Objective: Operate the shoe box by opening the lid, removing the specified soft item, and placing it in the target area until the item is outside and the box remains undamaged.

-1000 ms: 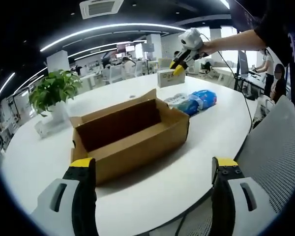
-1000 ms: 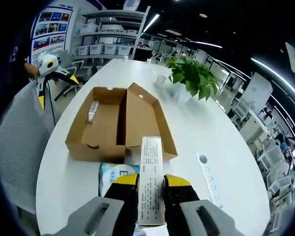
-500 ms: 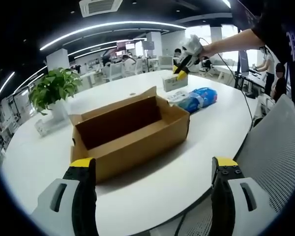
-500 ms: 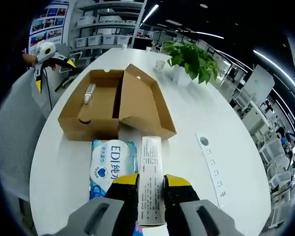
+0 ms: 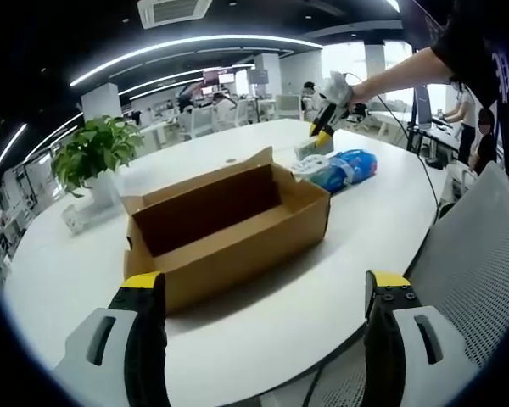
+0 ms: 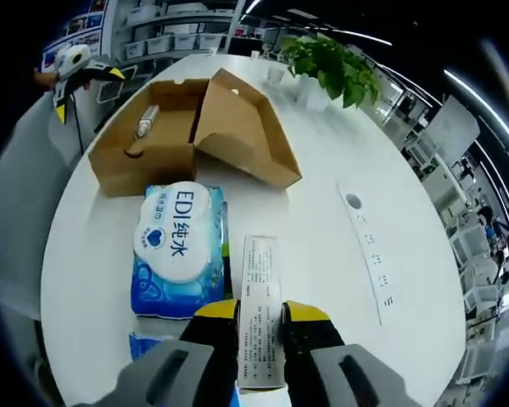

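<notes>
Cardboard box [image 6: 195,136] open; right gripper [image 6: 260,318] pinches slim carton [image 6: 260,297] beside soft blue pack [image 6: 176,246]. Carton likely light, crushable: grip mid-sides gently. Left gripper [image 5: 263,292] spread, empty.

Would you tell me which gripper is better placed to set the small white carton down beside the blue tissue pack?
The right gripper: its jaws are shut on the small white carton, right beside the blue tissue pack. The left gripper is open and empty, on the shoe box's far side.

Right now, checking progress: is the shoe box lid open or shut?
Open. The shoe box has its lid swung back, exposing the inside.
</notes>
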Demonstrator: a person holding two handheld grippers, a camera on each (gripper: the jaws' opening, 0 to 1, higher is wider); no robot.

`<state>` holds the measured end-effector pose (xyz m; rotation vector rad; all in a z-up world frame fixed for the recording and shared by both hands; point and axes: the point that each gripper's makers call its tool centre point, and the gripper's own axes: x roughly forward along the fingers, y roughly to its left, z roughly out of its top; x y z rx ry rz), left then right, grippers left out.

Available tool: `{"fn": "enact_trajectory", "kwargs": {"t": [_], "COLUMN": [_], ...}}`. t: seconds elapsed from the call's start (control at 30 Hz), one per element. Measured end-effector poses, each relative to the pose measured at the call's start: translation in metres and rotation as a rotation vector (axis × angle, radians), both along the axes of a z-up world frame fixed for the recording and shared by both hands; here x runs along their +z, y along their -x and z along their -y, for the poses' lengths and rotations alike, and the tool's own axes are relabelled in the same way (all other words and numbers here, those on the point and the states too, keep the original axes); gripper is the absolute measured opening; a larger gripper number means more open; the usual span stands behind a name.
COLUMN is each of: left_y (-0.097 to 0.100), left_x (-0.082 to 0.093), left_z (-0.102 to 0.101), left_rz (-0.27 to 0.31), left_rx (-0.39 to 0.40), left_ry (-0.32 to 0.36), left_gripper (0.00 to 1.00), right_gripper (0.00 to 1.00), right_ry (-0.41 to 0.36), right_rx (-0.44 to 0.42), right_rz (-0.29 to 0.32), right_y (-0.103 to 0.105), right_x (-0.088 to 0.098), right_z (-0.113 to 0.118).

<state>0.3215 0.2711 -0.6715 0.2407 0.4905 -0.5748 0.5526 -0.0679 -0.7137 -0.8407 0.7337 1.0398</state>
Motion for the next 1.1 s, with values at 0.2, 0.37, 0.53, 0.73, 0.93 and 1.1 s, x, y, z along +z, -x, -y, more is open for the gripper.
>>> {"fn": "enact_trajectory", "kwargs": {"t": [0.2, 0.37, 0.53, 0.73, 0.93, 1.1], "left_y": [0.000, 0.000, 0.000, 0.000, 0.001, 0.001], "left_x": [-0.001, -0.002, -0.002, -0.001, -0.002, -0.001], "left_z": [0.000, -0.001, -0.002, -0.002, -0.002, -0.002], "left_rz": [-0.002, -0.002, -0.002, -0.001, -0.001, 0.001], "left_rx": [-0.001, -0.002, -0.001, 0.000, -0.003, -0.001], "left_ry": [-0.001, -0.002, -0.003, -0.004, -0.005, -0.005], "left_gripper": [0.97, 0.97, 0.97, 0.97, 0.97, 0.96], "right_gripper": [0.15, 0.15, 0.15, 0.15, 0.15, 0.16], "right_ry": [0.031, 0.075, 0.107, 0.141, 0.184, 0.248], "right_rx": [-0.012, -0.017, -0.026, -0.028, -0.023, 0.001], "right_rz": [-0.015, -0.028, -0.034, -0.038, -0.030, -0.031], "right_y": [0.003, 0.006, 0.008, 0.010, 0.011, 0.015], "right_x": [-0.007, -0.014, -0.019, -0.022, -0.026, -0.033], "right_z": [0.013, 0.028, 0.039, 0.051, 0.062, 0.074]}}
